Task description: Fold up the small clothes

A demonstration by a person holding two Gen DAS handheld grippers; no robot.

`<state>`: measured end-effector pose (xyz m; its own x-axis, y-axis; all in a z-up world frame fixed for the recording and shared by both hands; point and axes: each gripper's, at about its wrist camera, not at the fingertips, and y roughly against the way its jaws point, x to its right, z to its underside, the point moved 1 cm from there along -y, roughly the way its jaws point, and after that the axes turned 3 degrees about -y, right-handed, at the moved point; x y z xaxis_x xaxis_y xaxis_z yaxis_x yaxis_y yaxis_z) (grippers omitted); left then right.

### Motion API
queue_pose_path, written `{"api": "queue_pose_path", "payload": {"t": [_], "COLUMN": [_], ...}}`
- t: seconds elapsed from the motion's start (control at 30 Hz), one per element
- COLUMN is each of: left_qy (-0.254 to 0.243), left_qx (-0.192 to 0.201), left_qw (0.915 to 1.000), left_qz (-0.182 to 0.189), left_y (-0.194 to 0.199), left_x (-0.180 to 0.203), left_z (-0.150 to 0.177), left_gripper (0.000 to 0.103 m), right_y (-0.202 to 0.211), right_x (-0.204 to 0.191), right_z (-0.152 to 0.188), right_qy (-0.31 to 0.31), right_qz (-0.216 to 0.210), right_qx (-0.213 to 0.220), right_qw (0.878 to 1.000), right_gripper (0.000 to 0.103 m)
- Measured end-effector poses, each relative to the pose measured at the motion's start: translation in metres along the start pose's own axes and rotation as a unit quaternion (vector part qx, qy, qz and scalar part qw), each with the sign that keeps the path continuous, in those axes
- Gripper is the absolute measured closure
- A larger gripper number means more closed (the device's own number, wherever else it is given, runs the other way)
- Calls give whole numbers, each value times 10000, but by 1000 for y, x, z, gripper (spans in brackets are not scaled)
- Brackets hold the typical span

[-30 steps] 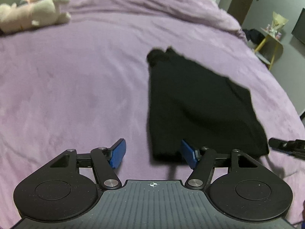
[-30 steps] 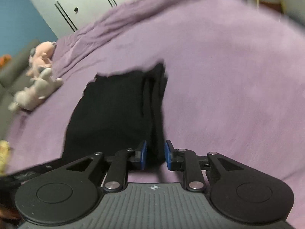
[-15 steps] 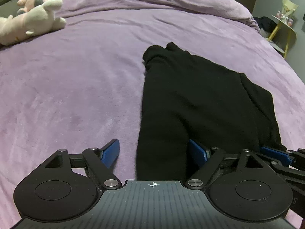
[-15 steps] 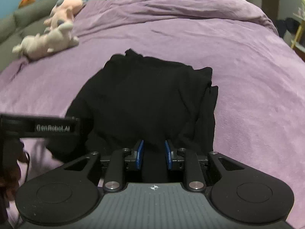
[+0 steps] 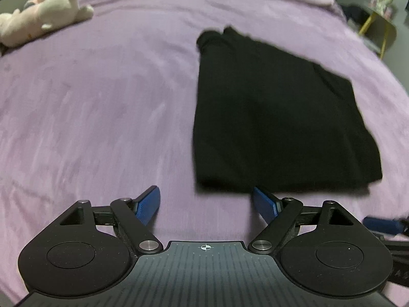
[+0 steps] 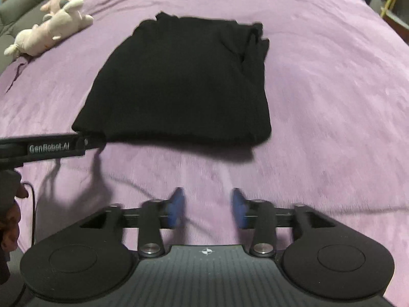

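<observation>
Now each hand-held gripper, left (image 5: 206,202) and right (image 6: 208,208), gapes empty before the folded black garment (image 6: 184,81).

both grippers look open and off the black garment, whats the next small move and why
Probably bring the right gripper forward to the near edge of the folded black fabric garment. Its jaws stand open with purple blanket between them and the hem, and the left gripper is open too, holding nothing, so another fold needs a fresh grasp.
</observation>
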<state>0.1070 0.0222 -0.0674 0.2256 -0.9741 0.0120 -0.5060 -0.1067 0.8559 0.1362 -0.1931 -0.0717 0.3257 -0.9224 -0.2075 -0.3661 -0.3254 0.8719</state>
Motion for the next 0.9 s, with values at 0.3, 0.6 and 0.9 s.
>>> {"api": "queue_pose_path", "payload": {"t": [0.3, 0.6, 0.9], "left_qy": [-288, -244, -208], "left_qx": [77, -18, 37], "left_qw": [9983, 9985, 9984], "left_qz": [-506, -484, -530], "left_y": [27, 38, 44], "left_x": [12, 17, 17], "left_z": [-4, -17, -23], "left_gripper": [17, 17, 17], "right_y": [19, 24, 24], "right_x": [-18, -32, -35], "right_z": [-17, -40, -43], "right_qy": [-91, -102, -160], "right_qz": [266, 587, 782], "right_qx": [69, 187, 160], "right_qw": [9996, 9980, 9967], "right_gripper": [4, 4, 4]}}
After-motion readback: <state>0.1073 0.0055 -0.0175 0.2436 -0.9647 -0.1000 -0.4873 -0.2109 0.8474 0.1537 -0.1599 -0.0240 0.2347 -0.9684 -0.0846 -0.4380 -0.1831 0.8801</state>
